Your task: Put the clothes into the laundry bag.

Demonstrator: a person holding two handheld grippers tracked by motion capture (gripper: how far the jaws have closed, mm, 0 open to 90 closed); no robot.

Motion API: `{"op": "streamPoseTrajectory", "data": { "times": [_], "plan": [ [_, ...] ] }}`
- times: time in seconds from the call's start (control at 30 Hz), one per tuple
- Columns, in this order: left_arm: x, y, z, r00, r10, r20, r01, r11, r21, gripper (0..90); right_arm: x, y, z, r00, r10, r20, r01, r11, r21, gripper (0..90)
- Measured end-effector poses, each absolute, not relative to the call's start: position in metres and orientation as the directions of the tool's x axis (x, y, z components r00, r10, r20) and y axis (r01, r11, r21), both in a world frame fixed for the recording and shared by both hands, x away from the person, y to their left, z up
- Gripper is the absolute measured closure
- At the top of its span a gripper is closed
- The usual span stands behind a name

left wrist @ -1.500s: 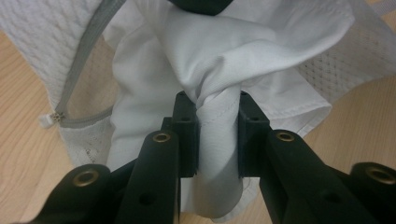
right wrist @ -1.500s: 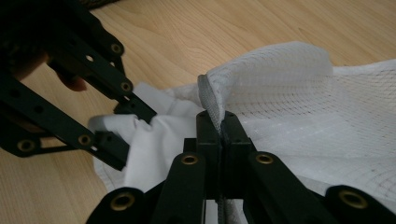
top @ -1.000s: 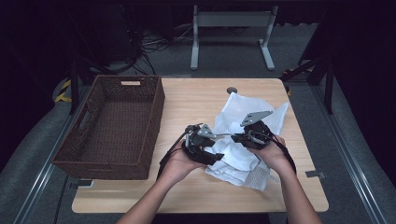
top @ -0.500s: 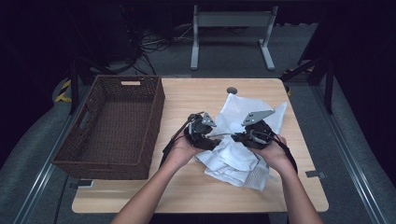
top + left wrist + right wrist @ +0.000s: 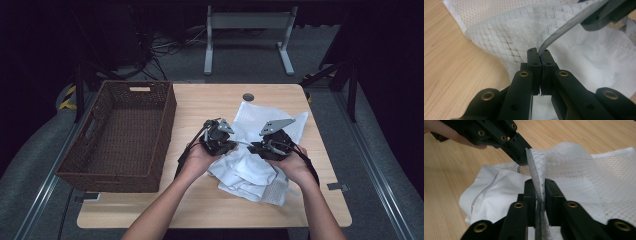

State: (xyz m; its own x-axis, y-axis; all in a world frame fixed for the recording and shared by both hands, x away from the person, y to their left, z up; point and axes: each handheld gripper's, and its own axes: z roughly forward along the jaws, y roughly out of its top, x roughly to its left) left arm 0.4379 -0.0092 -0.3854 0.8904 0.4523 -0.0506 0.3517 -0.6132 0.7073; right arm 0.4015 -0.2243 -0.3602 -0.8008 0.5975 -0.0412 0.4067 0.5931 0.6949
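Nearest the person, both hands meet over a white mesh laundry bag (image 5: pixel 270 127) lying crumpled on the right half of the wooden table (image 5: pixel 210 100), with a white garment (image 5: pixel 245 172) bunched at its near side and partly under the mesh. The left gripper (image 5: pixel 539 53) has just been closing and its jaws now stand together, clamped on the grey zipper edge (image 5: pixel 560 33) of the bag where the tape runs into the jaw tips. The right gripper (image 5: pixel 538 185) has just been easing open a little; the zipper edge stands upright between its 2 jaws, and from its own view the pads look near or lightly on the tape, so the hold seems loose rather than firm. In the high view the left gripper (image 5: pixel 220 137) and right gripper (image 5: pixel 272 145) sit close together along the same edge. The step in hand looks like opening the bag's mouth to take the garment in: it would go best if the left grip stays firm, the right re-grips a bit farther along the tape, and the 2 pull apart gently and level so the mesh lifts clear of the cloth without dragging it. Farther left stands a dark wicker basket (image 5: pixel 165 107), well apart from the bag
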Motion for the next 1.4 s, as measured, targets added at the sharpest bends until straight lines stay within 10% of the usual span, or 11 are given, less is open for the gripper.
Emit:
{"op": "streamPoseTrajectory", "data": {
  "times": [0.47, 0.73, 1.4],
  "plan": [
    [0.439, -0.004, -0.382, 0.891, 0.449, -0.073, 0.367, -0.613, 0.700, 88.9, 0.352, -0.267, -0.388, -0.717, 0.687, -0.119, 0.470, 0.603, 0.645, 52.7],
    [0.434, -0.003, -0.382, 0.893, 0.442, -0.086, 0.369, -0.609, 0.702, 88.9, 0.348, -0.284, -0.405, -0.703, 0.706, -0.085, 0.520, 0.592, 0.616, 86.7],
    [0.400, 0.004, -0.389, 0.919, 0.356, -0.172, 0.368, -0.608, 0.703, 88.8, 0.431, -0.279, -0.399, -0.669, 0.738, -0.085, 0.532, 0.555, 0.640, 88.4]
  ]
}}
